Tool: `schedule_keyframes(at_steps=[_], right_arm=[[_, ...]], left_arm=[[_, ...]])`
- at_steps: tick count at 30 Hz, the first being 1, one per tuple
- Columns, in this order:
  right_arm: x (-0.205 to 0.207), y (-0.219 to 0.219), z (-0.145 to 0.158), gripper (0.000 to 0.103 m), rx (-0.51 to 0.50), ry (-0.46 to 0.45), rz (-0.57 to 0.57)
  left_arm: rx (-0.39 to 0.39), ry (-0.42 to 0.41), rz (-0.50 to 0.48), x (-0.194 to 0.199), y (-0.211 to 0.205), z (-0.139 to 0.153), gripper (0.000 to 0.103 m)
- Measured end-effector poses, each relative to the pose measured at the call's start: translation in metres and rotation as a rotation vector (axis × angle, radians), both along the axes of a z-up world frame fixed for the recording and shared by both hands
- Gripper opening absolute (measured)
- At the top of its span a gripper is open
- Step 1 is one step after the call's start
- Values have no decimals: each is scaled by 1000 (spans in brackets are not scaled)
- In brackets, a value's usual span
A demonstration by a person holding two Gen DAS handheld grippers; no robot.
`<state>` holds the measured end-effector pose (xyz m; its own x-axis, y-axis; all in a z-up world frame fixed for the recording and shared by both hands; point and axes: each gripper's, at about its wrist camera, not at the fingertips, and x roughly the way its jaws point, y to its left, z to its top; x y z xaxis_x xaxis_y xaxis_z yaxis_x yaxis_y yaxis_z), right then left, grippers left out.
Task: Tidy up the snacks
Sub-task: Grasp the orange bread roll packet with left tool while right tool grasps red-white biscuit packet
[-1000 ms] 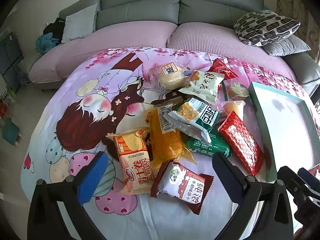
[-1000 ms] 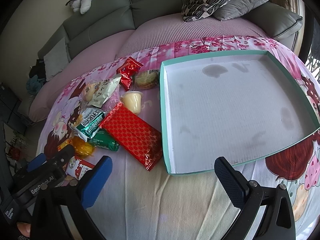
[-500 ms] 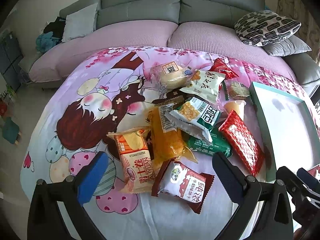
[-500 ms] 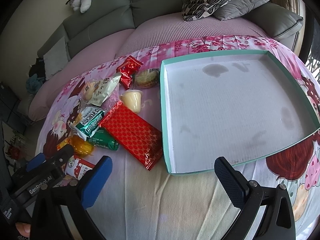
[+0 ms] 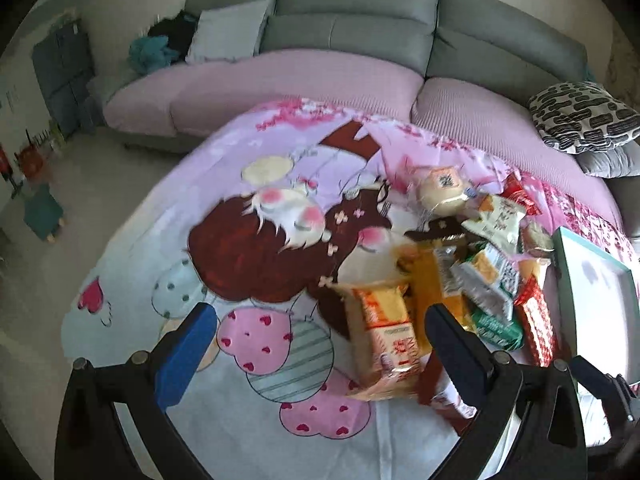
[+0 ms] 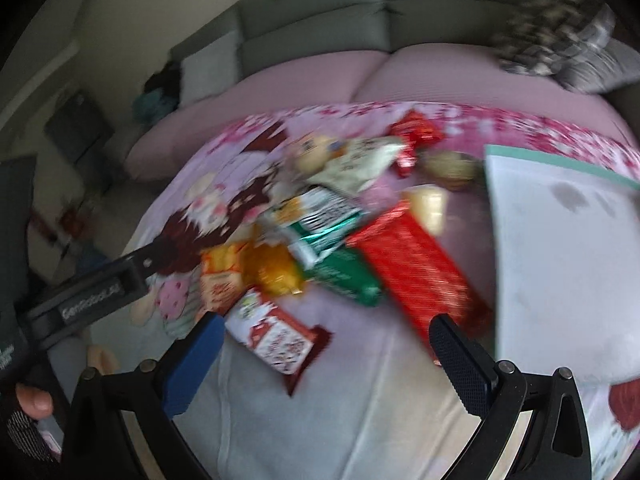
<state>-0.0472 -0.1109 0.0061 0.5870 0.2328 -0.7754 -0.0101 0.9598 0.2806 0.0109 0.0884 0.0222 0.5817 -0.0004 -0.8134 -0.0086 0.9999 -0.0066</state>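
**Snacks piled beside the tray, both grippers held wide**

The left gripper (image 5: 320,344) hovers low over the cartoon-print bedsheet (image 5: 248,248), its jaws spread wide with nothing between them. The orange wafer pack (image 5: 386,336) lies just inside its right finger, untouched as far as I can see.

The snack heap sits to the right on the sheet. Beside the wafer pack lies a yellow bag (image 5: 434,284), and a green-and-white packet (image 5: 490,280) rests partly on top of a dark green packet (image 5: 498,328). A long red foil pack (image 5: 536,320) lies just beside the teal-edged tray (image 5: 560,264), whose white floor holds no snacks in the part on show. Further back are a round bun in a clear wrapper (image 5: 440,192) and a pale leaf-print bag (image 5: 500,220).

The right-hand view is badly blurred. The right gripper (image 6: 326,352) is also spread wide and holds nothing. A red-and-white packet (image 6: 276,340) lies on the sheet close to its left finger, and the red foil pack (image 6: 416,264) reaches toward its right finger. A small red wrapper (image 6: 412,140) and a pale jelly cup (image 6: 430,208) lie further back, near the tray (image 6: 560,160). Behind it all stands a grey sofa (image 5: 360,28) with a patterned cushion (image 5: 580,116).
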Motion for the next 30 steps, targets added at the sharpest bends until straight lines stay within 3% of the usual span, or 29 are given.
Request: schedule_keyframes(at_steps=[5, 12, 21, 30], right_arm=[[7, 33, -19, 101, -39, 66, 120], [21, 47, -42, 88, -79, 139, 169], [38, 67, -54, 73, -146, 129, 251], [40, 62, -52, 61, -132, 126, 252]], left_arm=[[10, 68, -32, 3, -7, -19, 103], [-32, 129, -17, 11, -2, -33, 103], [-140, 210, -11, 22, -2, -46, 103], [-94, 242, 23, 33, -6, -55, 102]])
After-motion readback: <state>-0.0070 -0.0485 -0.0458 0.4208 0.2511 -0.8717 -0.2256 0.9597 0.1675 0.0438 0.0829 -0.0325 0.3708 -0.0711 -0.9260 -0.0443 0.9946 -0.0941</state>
